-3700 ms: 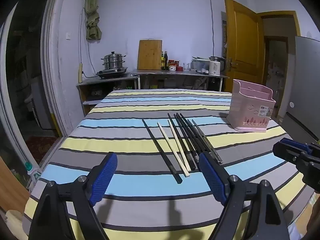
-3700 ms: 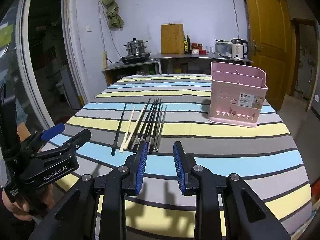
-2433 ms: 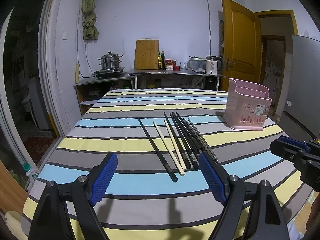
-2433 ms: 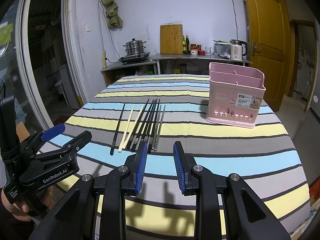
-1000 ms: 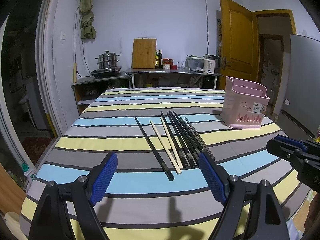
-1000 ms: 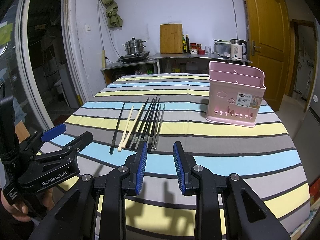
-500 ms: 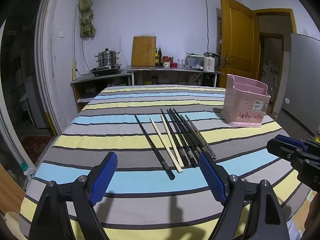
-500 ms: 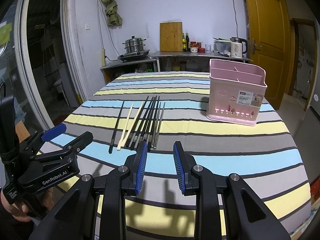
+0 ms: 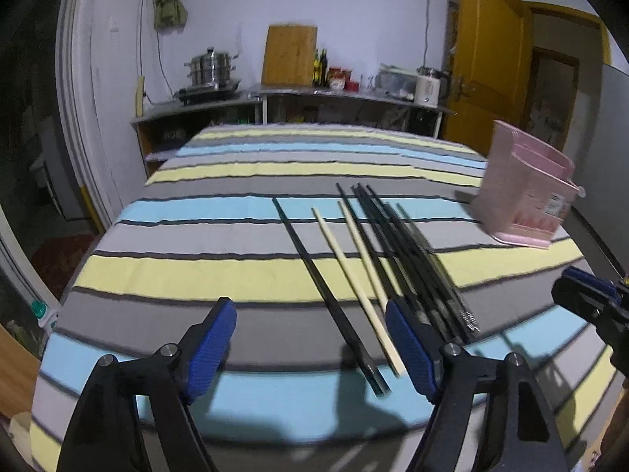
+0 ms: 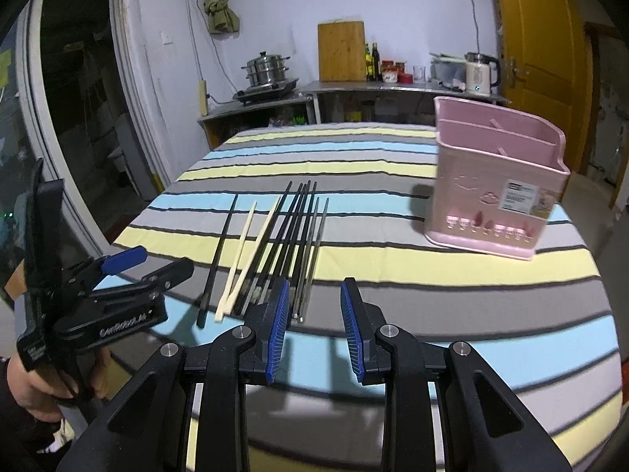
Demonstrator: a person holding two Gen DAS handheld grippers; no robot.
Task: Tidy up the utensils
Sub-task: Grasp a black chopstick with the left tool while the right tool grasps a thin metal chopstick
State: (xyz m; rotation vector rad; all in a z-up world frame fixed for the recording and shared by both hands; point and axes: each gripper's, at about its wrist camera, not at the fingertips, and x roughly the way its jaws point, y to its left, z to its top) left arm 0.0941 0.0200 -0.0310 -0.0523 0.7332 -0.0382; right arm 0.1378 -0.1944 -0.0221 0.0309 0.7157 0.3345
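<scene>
Chopsticks (image 9: 369,259) lie just ahead of both sets of tongs, near ends toward the grippers, long axes running away up the striped tablecloth (image 9: 220,244). The left gripper (image 9: 310,348) stands wide with nothing between its jaws, which have just been closing a little; the lone black stick and one pale stick end in its gap, while the black bundle's ends sit behind its right finger. The right gripper (image 10: 314,326) is narrower, open and empty, and the bundle's ends show just beyond its left finger. My reading: the left gripper is better lined up, and a grasp would close across the sticks. The pink holder (image 10: 499,200) stands empty, well apart to the right and farther back, closer to the right gripper's side.
</scene>
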